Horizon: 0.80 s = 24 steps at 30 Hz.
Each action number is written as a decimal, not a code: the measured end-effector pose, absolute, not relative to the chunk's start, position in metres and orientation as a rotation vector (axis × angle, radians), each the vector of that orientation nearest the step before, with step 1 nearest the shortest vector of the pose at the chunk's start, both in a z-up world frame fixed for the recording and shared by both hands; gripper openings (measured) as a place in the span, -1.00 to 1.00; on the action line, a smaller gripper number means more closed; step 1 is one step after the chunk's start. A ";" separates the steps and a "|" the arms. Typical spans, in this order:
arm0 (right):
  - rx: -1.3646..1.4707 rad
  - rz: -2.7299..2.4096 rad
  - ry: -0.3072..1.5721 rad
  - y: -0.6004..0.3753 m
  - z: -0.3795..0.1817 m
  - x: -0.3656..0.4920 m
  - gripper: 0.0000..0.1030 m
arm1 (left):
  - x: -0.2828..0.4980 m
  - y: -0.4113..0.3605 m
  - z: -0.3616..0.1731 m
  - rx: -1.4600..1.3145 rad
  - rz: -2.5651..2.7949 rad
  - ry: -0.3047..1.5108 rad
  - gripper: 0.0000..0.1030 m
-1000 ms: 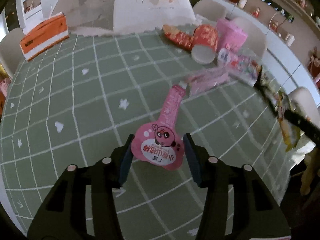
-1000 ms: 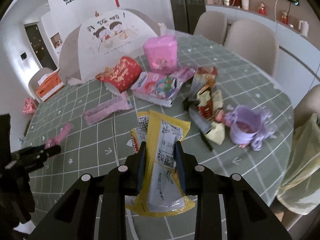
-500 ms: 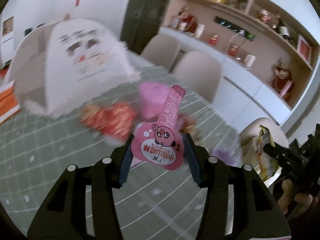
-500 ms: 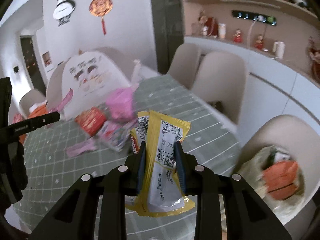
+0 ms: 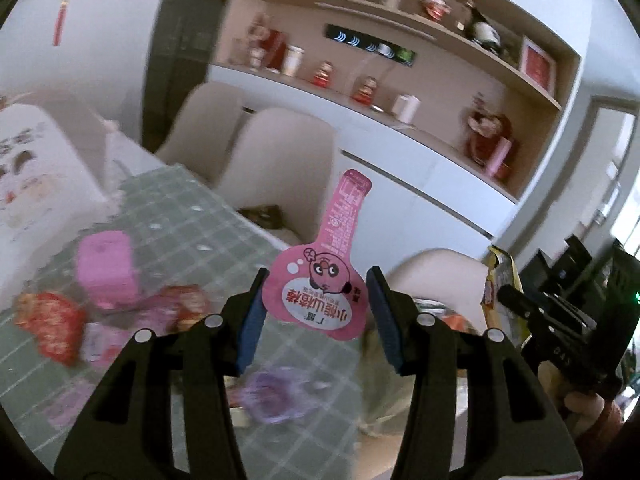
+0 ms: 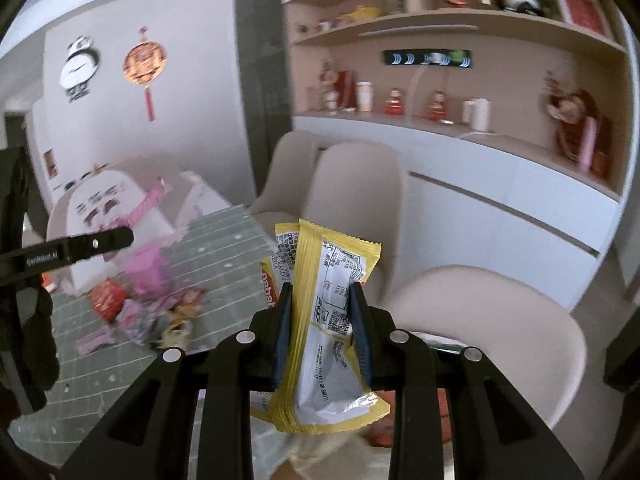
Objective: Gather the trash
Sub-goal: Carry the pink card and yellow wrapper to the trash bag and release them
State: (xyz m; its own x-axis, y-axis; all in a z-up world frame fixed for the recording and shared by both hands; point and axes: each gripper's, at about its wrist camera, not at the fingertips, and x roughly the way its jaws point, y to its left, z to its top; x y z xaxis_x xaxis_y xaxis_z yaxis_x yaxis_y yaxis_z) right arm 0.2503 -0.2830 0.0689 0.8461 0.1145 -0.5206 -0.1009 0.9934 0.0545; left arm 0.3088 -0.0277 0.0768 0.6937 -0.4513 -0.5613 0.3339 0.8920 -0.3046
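- Left claw [image 5: 316, 312] is clenched on a pink pouch [image 5: 320, 296], its neck pointing to 12 o'clock.
- Right claw [image 6: 322, 334] grips yellow wrappers [image 6: 324, 312], upright between its pads, above the worktop [image 6: 224, 248].

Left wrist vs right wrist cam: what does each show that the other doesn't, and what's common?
Left wrist only: the left gripper from behind, clamped on a pink keyhole-shaped wrapper; a purple crumpled cup on the table below it.

Right wrist only: the right gripper from behind, clamped on yellow snack wrappers; a panda wall clock.

Both: the green checked tablecloth with a pink box and red packet, beige chairs, the wall shelves, the red lantern ornament, and a side glimpse of the other gripper.
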 end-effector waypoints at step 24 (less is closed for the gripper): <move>0.111 -0.060 0.598 -0.484 0.033 0.242 -0.47 | 0.330 -0.265 -0.016 -0.147 -0.705 0.935 -0.09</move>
State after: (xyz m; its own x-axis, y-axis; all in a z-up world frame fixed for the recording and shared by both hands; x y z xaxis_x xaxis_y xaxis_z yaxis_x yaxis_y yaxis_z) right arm 0.2421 -0.4838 0.0333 0.8247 -0.0244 -0.5650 0.0887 0.9923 0.0867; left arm 0.3304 -0.2651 -0.0156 0.3907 -0.6133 -0.6865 0.4914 0.7695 -0.4078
